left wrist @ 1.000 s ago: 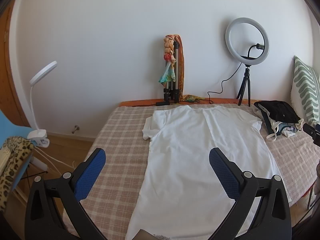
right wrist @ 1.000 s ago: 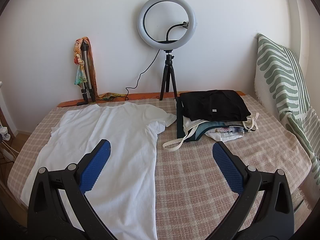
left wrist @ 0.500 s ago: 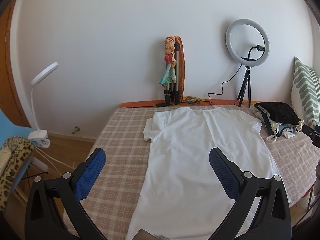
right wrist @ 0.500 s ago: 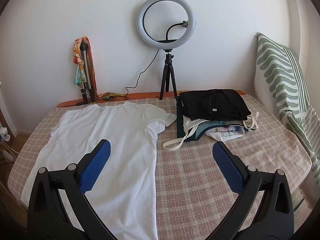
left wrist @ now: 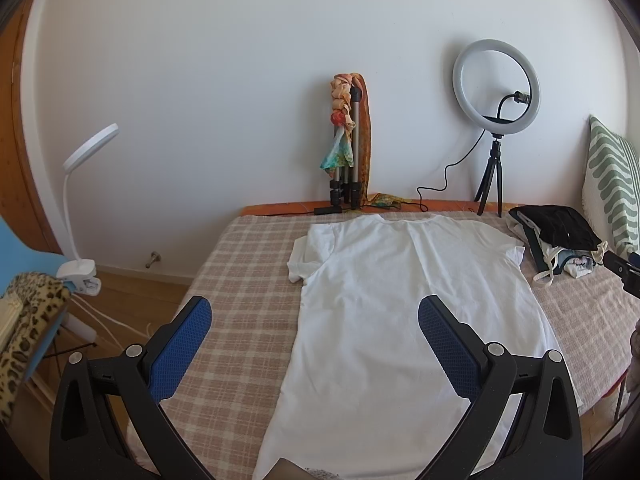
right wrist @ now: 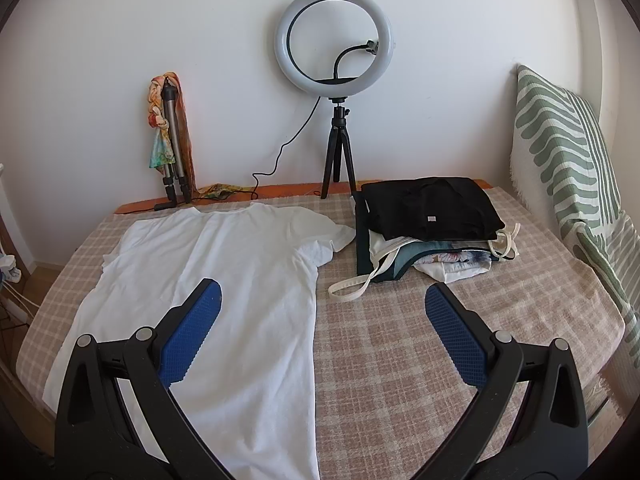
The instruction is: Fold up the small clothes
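White T-shirt (left wrist: 404,312) spread flat, one folded pile (right wrist: 428,224), two hand-held grippers (left wrist: 314,320) (right wrist: 320,304) spread, empty.

Left gripper (left wrist: 314,314): black plastic frame, curved arms, silver round screws near joints, fingers (left wrist: 182,344) faced with blue dimpled pads. Right gripper (right wrist: 322,304): same black frame, silver screws, blue textured fingers (right wrist: 454,336).

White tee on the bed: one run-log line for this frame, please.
stage: pre-fold | white tee: flat, unfolded on checked bed | left gripper: open, empty | right gripper: open, empty | folded stack: right of tee
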Tool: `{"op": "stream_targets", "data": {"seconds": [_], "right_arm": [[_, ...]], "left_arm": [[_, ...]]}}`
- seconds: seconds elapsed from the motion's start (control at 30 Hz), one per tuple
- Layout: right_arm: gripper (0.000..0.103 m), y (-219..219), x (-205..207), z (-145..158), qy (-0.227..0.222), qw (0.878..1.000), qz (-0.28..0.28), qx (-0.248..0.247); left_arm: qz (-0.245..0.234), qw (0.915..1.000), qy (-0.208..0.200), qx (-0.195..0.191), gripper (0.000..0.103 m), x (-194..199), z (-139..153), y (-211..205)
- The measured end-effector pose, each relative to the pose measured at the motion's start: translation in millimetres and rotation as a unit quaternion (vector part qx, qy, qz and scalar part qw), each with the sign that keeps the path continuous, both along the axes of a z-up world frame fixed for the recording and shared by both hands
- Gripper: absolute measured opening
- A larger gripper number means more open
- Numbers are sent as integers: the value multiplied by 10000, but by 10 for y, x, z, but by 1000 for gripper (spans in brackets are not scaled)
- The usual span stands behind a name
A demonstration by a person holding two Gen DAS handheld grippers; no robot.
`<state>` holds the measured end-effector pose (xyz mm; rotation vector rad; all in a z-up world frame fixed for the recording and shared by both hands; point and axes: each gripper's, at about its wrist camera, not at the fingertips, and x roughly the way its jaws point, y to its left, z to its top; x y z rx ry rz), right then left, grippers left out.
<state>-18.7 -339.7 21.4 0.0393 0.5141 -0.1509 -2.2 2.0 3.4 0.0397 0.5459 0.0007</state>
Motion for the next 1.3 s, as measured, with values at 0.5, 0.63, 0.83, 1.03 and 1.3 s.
{"op": "stream_targets", "data": {"seconds": [0.5,0.63,0.83,1.03,1.3], "right_arm": [[103,27,16,-9,17,10000,9,6],[103,30,18,-14,15,10000,15,12],[103,64,43,-31,36,10000,33,36],[103,113,78,-39,49,10000,50,51],[103,268,147,-34,59,9999,156,46]], "left_arm": [[9,10000,-1,-11,103,5,20,21],[27,10000,23,-26,103,25,29,72],[40,10000,22,-11,103,20,20,80],[78,10000,40,11,103,9,-16,113],[159,9998,90,29,103,-10,-63,218]]}}
